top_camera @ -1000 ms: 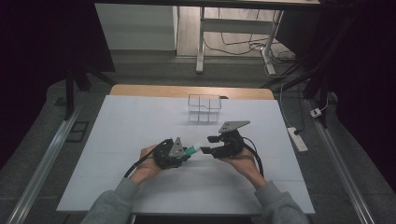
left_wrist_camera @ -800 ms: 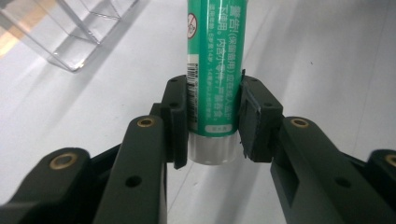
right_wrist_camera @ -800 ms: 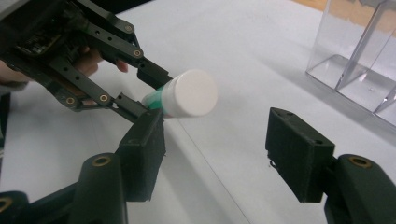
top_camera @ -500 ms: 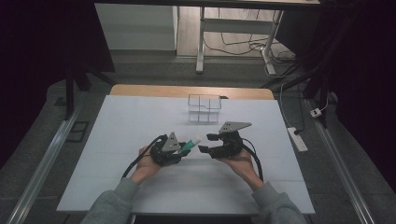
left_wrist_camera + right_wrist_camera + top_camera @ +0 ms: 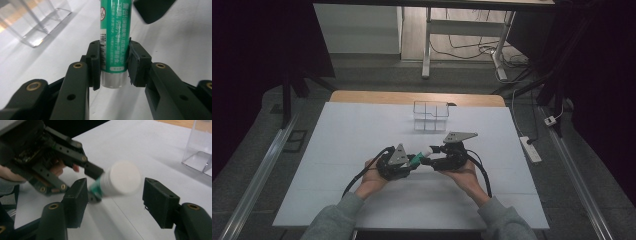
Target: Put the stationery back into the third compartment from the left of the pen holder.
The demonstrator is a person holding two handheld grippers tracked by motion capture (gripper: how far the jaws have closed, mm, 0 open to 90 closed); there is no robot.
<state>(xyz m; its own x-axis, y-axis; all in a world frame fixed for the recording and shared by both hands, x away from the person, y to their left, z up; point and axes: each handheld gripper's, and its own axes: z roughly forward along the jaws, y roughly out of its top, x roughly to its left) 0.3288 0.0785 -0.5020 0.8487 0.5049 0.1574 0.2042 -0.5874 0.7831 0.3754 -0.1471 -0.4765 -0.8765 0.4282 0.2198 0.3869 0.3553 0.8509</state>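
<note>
The green tube (image 5: 113, 37) lies level, its base clenched in the left tongs (image 5: 112, 66), its white cap (image 5: 122, 178) pointing into the gap of the right tongs (image 5: 116, 197), which have just been closing but stand clear of it. Below lies the white worktop (image 5: 352, 135); the clear box (image 5: 431, 116) stands beyond both tongs.

A wide white table (image 5: 362, 140) carries the work, with a strip of bare wood (image 5: 412, 97) along its twelve o'clock edge. A clear plastic box (image 5: 431, 116) with compartments stands on it near that edge, just right of the middle. From six o'clock, two grey sleeves (image 5: 332, 220) cross its near edge.
</note>
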